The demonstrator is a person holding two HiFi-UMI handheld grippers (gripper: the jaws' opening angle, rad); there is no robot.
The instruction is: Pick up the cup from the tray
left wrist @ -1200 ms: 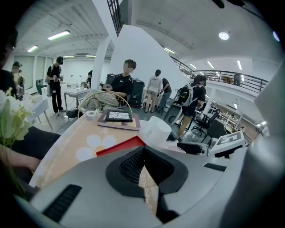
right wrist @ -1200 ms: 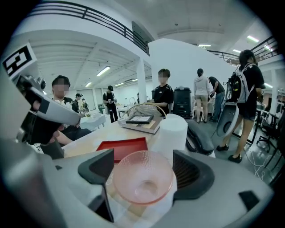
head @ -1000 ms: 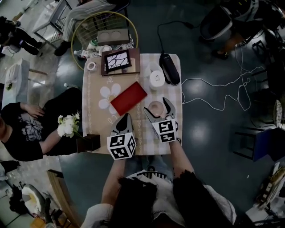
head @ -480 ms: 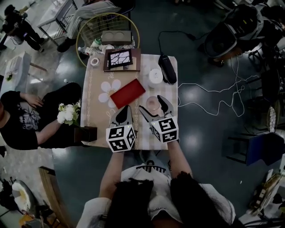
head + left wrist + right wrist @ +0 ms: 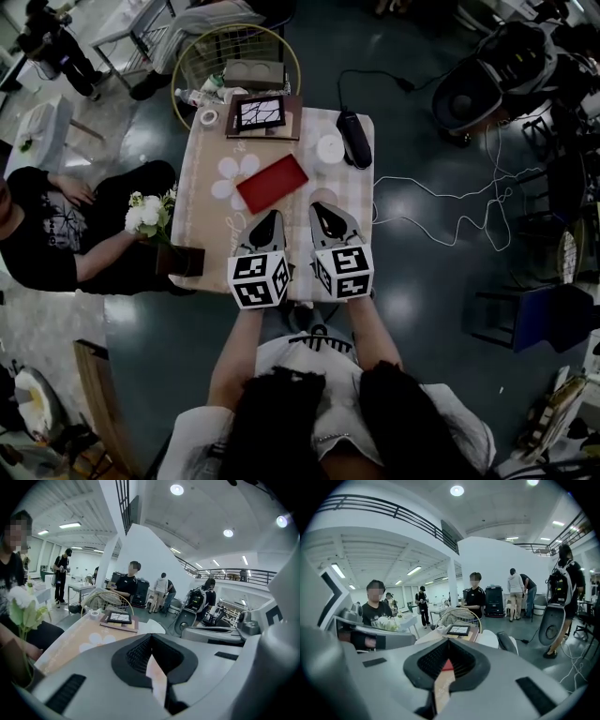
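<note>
A pale pink cup [image 5: 324, 196] stands on the checked tablecloth, mostly hidden under my right gripper [image 5: 321, 208]; only a bit of its rim shows past the tips. That gripper's jaws have just been closing and are now shut. In the right gripper view [image 5: 448, 641] nothing sits between the pads; only cloth and the red tray [image 5: 446, 665] show through the gap. The red tray [image 5: 272, 183] lies mid-table, and a white cup [image 5: 330, 148] stands behind it. My left gripper [image 5: 270, 217] hovers beside the right one, tips together and empty [image 5: 151, 636].
At the table's far end are a framed picture [image 5: 260, 114], a tape roll [image 5: 209, 117] and a long black object [image 5: 353, 139]. A wire basket [image 5: 234, 61] stands beyond. A seated person holds white flowers [image 5: 150, 214] at the left edge. Cables lie on the floor to the right.
My right gripper's jaws, wide open round the pink cup before, are now shut. Both grippers have lifted and look larger over the table. The cup is now mostly covered.
</note>
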